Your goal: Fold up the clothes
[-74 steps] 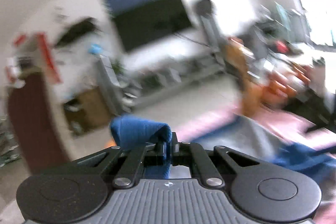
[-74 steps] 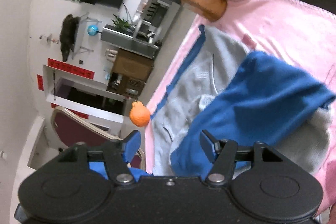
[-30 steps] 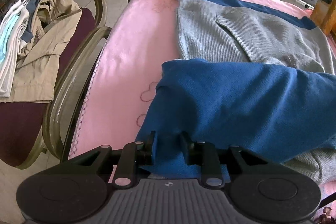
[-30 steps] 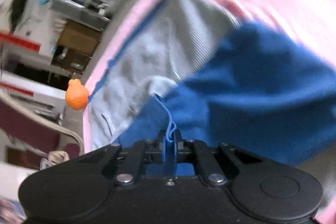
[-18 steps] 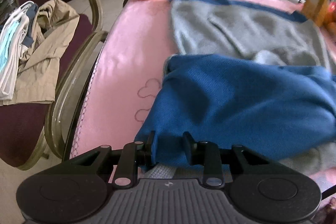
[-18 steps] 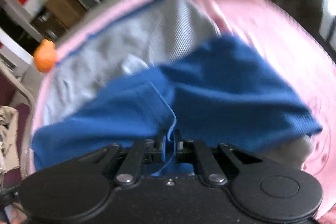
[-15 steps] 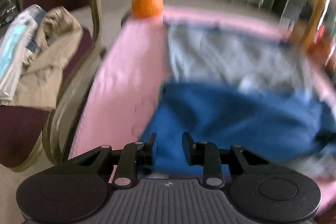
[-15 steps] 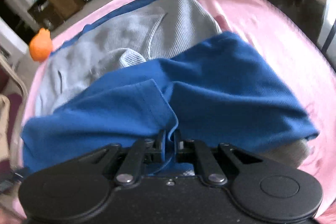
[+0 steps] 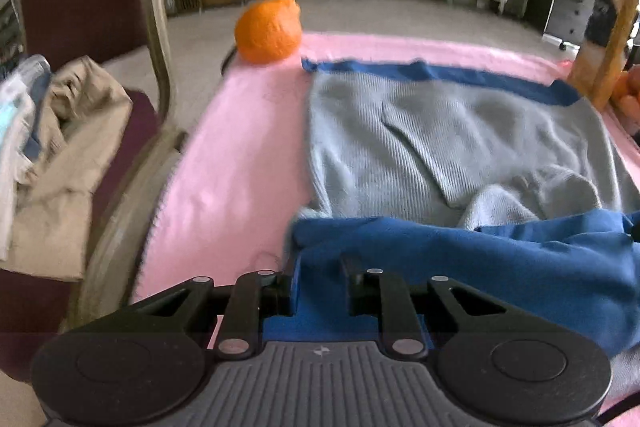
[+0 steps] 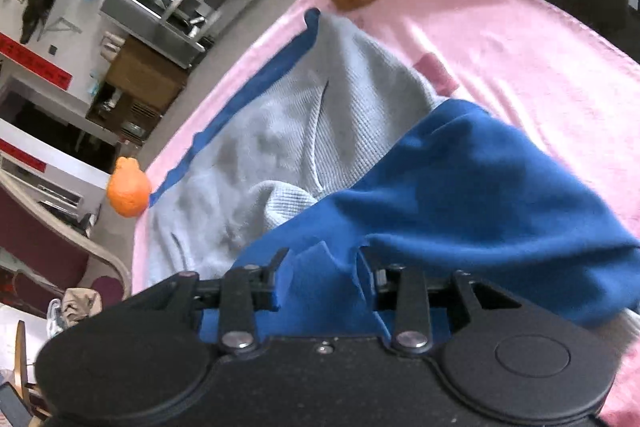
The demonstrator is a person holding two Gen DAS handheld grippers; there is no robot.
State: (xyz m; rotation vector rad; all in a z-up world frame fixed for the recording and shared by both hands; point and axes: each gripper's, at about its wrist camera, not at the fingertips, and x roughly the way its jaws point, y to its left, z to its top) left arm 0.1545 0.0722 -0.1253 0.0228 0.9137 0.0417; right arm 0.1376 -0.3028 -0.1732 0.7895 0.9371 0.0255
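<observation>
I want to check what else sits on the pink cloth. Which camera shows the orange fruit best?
The left wrist view: the orange fruit is large and whole at the far corner of the pink cloth, beside the blue hem of the grey garment. The right wrist view shows it small at the left edge.

Soft daylight, perhaps from windows, slight motion blur, strong fisheye bending, dark corners

Orange [image 9: 267,31] (beside chair [image 9: 158,39])
</observation>
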